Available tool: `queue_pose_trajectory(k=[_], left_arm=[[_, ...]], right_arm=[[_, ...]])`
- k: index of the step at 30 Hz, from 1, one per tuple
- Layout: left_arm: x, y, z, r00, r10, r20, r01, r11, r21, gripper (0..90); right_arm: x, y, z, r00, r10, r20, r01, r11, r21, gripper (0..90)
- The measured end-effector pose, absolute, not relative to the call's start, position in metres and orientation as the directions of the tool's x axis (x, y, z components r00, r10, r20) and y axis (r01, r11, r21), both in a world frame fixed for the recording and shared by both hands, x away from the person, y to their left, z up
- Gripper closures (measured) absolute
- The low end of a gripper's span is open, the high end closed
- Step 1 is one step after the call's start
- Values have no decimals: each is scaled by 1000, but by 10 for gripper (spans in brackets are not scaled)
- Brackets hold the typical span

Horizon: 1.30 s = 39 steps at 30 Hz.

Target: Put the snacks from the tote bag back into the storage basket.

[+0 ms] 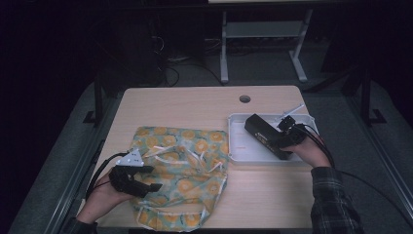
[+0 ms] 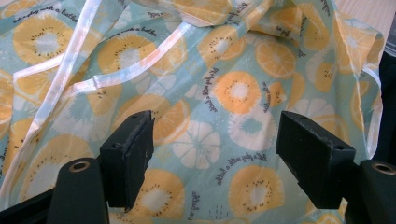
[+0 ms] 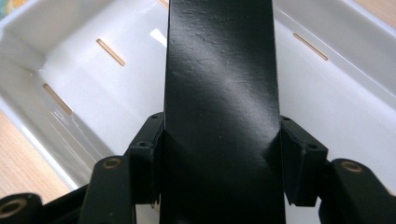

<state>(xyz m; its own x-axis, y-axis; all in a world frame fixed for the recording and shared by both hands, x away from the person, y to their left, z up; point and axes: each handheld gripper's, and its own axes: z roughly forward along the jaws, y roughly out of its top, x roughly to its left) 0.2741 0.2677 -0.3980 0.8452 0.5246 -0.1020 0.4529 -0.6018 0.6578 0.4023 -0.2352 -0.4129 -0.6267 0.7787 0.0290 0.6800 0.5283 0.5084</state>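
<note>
A teal cloth bag [image 1: 182, 168] printed with orange slices lies crumpled on the near left of the wooden table; its white straps [image 2: 126, 72] run across the fabric. My left gripper [image 1: 141, 181] hovers over the bag's left edge, jaws wide apart above the cloth [image 2: 224, 116] with nothing between them. A long black box [image 1: 265, 135] lies diagonally inside a white tray [image 1: 238, 141] at the right. My right gripper [image 1: 287, 139] is shut on the near end of that box [image 3: 219, 93], a pad pressed on each side.
The tray's slotted white wall [image 3: 70, 70] surrounds the box. A round cable hole [image 1: 245, 99] sits near the table's far edge. Bare wood [image 1: 185, 107] lies behind the bag. Dark floor and a white desk frame [image 1: 263, 44] are beyond.
</note>
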Motion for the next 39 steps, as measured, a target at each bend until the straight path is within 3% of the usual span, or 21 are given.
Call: queue_pose_trajectory(k=[23, 27, 34, 36, 39], left_arm=[[274, 267, -400, 849, 516, -116, 460, -610, 646, 271], [274, 267, -400, 849, 516, -113, 457, -609, 649, 271], [274, 267, -400, 848, 518, -113, 458, -610, 647, 271], [274, 267, -400, 847, 518, -116, 460, -608, 647, 271], [274, 266, -400, 848, 516, -117, 460, -608, 647, 271]], right_arm=[[404, -231, -424, -629, 778, 1, 695, 561, 450, 389], [405, -233, -423, -615, 787, 39, 710, 533, 460, 330], [402, -234, -404, -599, 797, 72, 701, 480, 527, 306], [402, -234, -397, -597, 798, 83, 696, 463, 549, 316], [404, -236, -388, -596, 797, 99, 686, 441, 578, 417]])
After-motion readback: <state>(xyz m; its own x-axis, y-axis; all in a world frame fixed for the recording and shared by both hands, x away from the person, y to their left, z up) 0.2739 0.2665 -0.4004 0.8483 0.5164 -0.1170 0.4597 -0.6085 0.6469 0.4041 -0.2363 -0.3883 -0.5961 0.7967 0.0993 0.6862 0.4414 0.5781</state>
